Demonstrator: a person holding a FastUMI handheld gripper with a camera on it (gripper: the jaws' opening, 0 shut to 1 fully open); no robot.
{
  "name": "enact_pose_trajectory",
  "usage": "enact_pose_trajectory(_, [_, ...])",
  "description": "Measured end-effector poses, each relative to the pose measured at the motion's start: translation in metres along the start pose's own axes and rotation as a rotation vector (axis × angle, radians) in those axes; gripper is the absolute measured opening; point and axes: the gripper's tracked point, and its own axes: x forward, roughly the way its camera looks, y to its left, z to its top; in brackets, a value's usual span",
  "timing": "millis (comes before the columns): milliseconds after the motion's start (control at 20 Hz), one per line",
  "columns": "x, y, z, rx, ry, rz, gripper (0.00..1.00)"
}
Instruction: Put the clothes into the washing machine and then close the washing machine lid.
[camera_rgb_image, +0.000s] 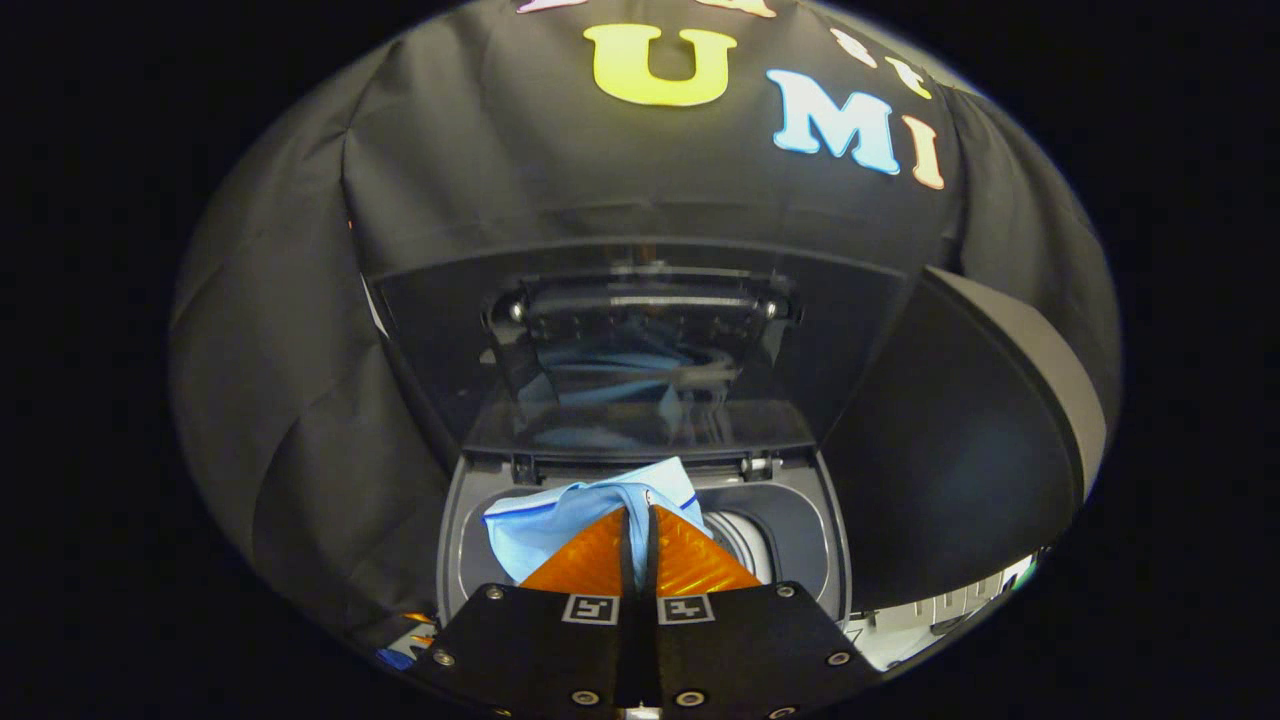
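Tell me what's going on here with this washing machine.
A handheld claw is loading laundry. Its two fingers are pinched together on a light blue garment, holding it just over the round opening of a top-loading washing machine. Most of the cloth bunches to one side of the fingers, above the drum. The machine's dark lid stands raised behind the opening, so the garment has yet to be dropped in and the lid is not yet closed.
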Motion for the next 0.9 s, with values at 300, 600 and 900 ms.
enact_pose_trajectory(300, [0.051,-0.004,-0.060,-0.004,0.144,-0.006,0.00])
enact_pose_trajectory(600, [0.085,-0.008,-0.126,-0.019,0.307,0.021,0.00])
enact_pose_trajectory(900, [0.091,-0.006,-0.161,0.022,0.373,0.026,0.00])
